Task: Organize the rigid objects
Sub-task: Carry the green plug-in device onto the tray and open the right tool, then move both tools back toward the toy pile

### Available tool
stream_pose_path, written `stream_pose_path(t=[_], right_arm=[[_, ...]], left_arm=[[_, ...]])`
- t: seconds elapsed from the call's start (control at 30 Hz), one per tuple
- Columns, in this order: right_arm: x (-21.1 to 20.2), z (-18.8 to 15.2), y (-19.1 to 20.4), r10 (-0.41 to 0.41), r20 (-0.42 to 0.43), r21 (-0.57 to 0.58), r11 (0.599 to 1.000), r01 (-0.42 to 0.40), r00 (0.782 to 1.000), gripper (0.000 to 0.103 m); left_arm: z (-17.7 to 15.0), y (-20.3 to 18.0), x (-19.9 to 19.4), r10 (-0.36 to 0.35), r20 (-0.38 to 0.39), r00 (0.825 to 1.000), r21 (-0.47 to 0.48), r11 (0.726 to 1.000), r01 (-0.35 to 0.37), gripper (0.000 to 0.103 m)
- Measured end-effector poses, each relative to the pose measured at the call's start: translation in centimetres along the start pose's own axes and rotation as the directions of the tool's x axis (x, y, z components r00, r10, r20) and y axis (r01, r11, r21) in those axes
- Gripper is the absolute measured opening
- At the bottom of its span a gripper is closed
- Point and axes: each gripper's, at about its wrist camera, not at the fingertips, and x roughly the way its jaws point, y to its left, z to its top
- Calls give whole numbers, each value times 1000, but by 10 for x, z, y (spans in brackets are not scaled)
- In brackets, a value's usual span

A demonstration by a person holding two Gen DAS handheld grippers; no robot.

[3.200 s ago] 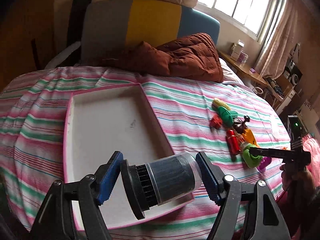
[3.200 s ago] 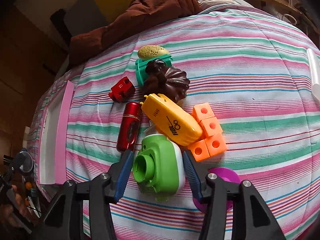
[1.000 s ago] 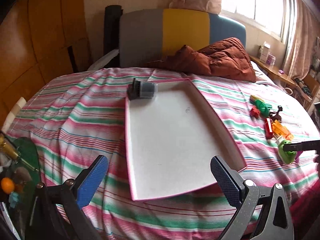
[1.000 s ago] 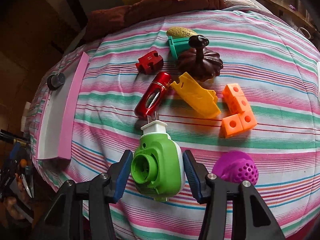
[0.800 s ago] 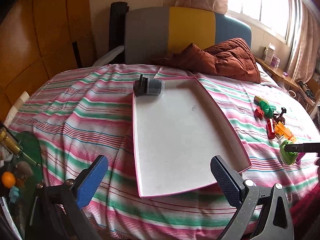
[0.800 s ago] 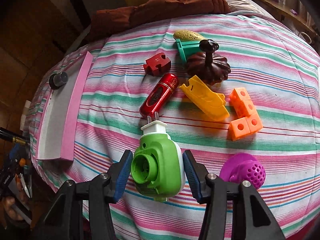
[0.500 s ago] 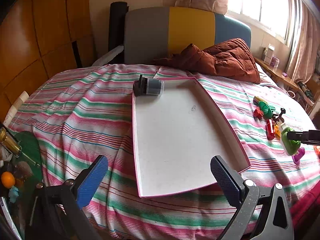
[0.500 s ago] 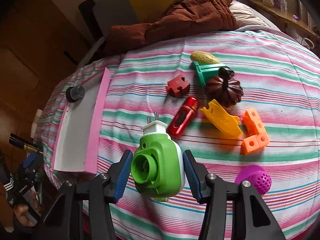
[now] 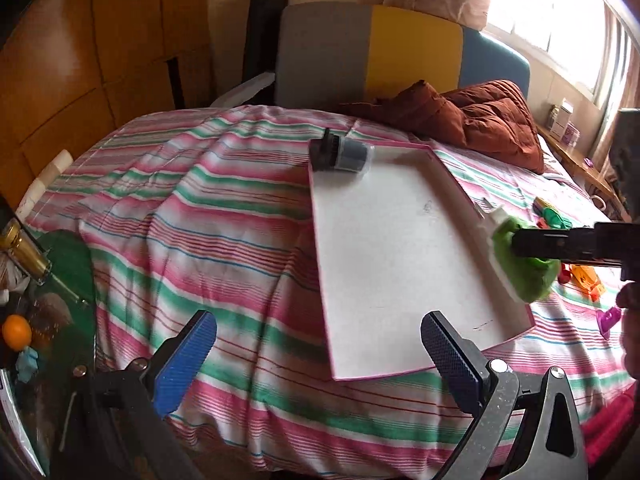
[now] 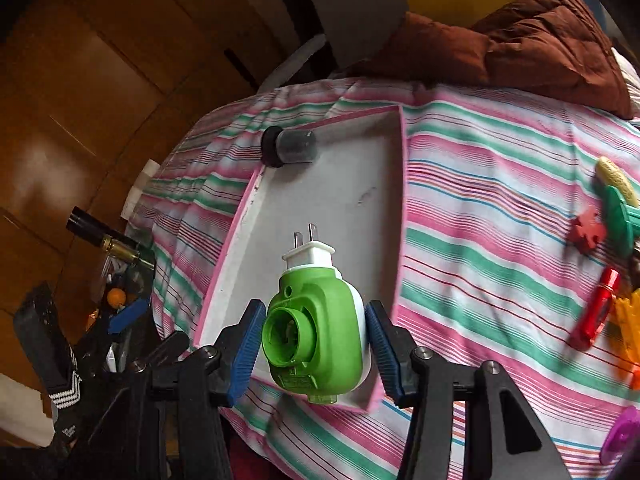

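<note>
Green-and-white plastic plug-in unit (image 10: 316,332) with two metal prongs sits clamped between the blue ribbed pads of the right gripper (image 10: 315,350), prongs pointing away from the camera, held in the air over the near end of the pink-rimmed shallow white tray (image 10: 402,184). From the left wrist view same unit (image 9: 520,264) shows blurred at the tray's right rim (image 9: 456,184), gripper bar across it. Left gripper (image 9: 320,354) fingers spread wide apart, nothing between them, hanging off the near edge of the bed over the pink/green/white striped bedspread (image 9: 200,220). Tray lies flat on the bedspread; black-capped dark cylindrical container (image 9: 340,155) lies on its side in the tray's far left corner, cap end overhanging the rim. Rest of the loose items well apart from the tray on the right side of the bed: red puzzle-shaped block (image 10: 588,230), teal plastic piece (image 10: 620,212) with yellow-green oblong piece (image 10: 616,178) touching it, glossy red capsule-shaped object (image 10: 596,310), yellow-orange plastic piece (image 10: 630,328) just beside it, purple dome (image 10: 624,434) at frame edge. Brown quilted jacket (image 9: 480,124) bunched at the head of the bed against the grey/yellow/blue headboard (image 9: 372,52).
</note>
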Motion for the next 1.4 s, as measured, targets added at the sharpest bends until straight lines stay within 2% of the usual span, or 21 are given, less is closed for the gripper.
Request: stream_pose_path(t=[0.33,0.57,0.8,1.0,1.13,1.4], right_arm=[[90,47,34,64,-22,84,995,-62,998,52],[122,63,36,31,-35,124,992,-27,999,54],[105,50,32,-3,-32,88,996,5,999,54],[66,30,41,-108,28,-52,993,109,994,54],[36,11,35,-182,75,-103,977,189,980,54],[-21,-27,-5,-323,136,-66,940,334,936,55]], left_arm=[[-3,35,7,38,-18,999,-73,997,-40,103],[-4,43,9,56,-24,998,-80,995,-58,103],[-1,41,5,43,-7,999,-87,995,-43,103],[1,27,-2,31,3,1000,-43,999,-31,103],[2,17,-8,9,19,1000,-26,1000,-9,103],[6,-6,-14,-47,18,999,9,999,47,103]])
